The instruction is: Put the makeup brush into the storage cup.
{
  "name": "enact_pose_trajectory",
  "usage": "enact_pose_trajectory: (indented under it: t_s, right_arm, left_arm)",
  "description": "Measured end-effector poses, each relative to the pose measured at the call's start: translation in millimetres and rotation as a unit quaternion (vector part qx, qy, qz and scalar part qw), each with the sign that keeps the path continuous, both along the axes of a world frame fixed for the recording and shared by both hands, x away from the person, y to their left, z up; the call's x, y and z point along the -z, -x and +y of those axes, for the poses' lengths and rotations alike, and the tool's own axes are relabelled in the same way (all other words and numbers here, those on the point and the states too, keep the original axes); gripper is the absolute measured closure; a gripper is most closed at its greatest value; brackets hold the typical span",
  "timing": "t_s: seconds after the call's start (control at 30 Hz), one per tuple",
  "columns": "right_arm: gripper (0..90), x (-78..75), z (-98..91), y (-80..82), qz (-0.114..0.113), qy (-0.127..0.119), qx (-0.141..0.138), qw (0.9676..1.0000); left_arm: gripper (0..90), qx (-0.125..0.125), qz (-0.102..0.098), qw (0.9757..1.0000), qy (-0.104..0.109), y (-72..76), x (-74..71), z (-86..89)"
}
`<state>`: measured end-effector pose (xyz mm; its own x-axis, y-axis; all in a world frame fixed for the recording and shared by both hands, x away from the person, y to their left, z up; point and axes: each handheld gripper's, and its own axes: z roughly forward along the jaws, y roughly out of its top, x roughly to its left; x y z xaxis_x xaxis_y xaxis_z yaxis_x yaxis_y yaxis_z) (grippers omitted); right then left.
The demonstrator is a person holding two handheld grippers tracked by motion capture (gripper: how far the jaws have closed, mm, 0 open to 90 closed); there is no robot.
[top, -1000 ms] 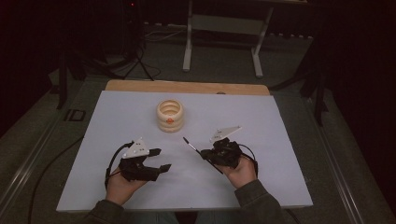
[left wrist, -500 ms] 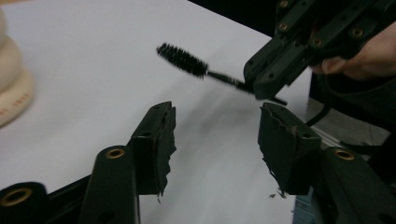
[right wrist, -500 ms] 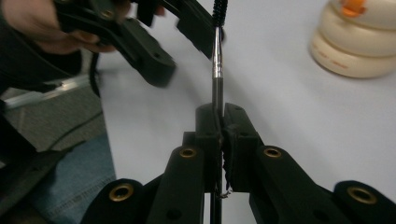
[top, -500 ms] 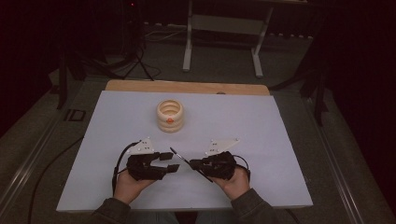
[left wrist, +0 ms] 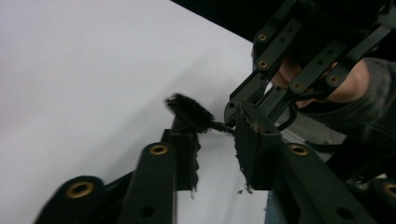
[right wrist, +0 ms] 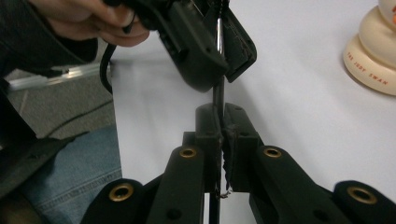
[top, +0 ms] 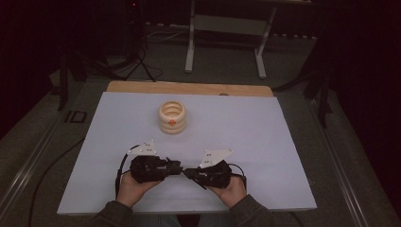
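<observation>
I've got the brush (right wrist: 218,70) pinched in the right gripper (right wrist: 221,122), low over the table's (top: 283,142) near edge. Left gripper (left wrist: 212,140) jaws have just been closing round its bristle end, not clearly gripping yet. Risk: 2 misaligned grips bend or drop it. Ring stack (top: 172,117) sits well beyond.

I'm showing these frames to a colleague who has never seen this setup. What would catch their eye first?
Probably the two black grippers meeting tip to tip at the near edge of the white table: the right gripper is clamped on a thin brush, whose bristle end sits between the jaws of the left gripper, which have just been closing. Next, the cream ringed container standing alone farther back.
</observation>
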<state>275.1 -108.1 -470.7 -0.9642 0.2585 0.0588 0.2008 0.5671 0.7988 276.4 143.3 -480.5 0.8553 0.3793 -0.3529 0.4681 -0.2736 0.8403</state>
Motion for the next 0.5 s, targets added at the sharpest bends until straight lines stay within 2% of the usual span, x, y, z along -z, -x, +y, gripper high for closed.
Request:
enact_pose_trajectory:
  t_s: [0.1,0.17,0.33,0.37,0.5]
  right_arm:
    - [85.6,1.4,2.3,1.2,-0.008,0.006,-0.005,0.9999]
    - [85.6,2.3,3.5,1.6,-0.011,0.007,-0.009,0.9999]
    - [84.1,2.6,4.9,1.9,-0.011,0.002,-0.016,0.9998]
    - [79.6,1.9,5.3,1.1,-0.01,0.007,-0.019,0.9997]
    - [76.9,2.3,5.9,0.0,-0.004,0.018,-0.02,0.9996]
  left_arm:
    - [82.7,0.013,0.011,0.9998,0.012,-0.8,0.3,0.7]
    - [84.6,0.018,0.015,0.9996,0.018,-0.6,-0.3,0.7]
    - [85.6,0.016,0.006,0.9998,0.01,1.7,-4.2,1.4]
    - [85.5,0.014,0.003,0.9999,0.009,2.4,-5.7,1.9]
    - [85.6,0.009,-0.01,0.9999,0.005,3.9,-12.0,4.5]
